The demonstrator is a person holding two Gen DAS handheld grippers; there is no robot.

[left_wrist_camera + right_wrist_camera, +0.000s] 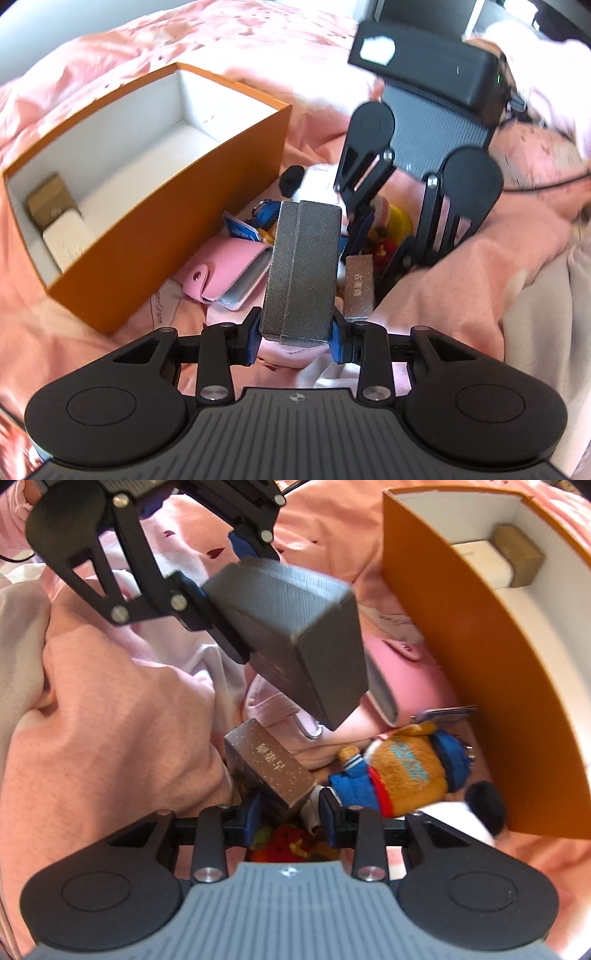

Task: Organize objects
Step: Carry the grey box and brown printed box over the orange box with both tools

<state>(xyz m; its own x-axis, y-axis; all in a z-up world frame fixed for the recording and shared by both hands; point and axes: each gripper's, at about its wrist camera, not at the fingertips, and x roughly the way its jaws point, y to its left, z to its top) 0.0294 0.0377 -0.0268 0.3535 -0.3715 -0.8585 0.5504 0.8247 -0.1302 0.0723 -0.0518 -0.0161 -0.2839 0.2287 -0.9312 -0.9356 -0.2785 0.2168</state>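
Right wrist: brown box (271, 766) bears Chinese characters, illegible.

A pink blanket (122, 44) carries an orange box (177, 206) and pink wallet (225, 273).

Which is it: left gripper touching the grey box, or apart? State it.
Touching. The left wrist view shows the left gripper with both blue pads pressed against the grey box sides.

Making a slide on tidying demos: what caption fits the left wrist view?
Left gripper lifts a grey textured box beside an open orange box on pink bedding.
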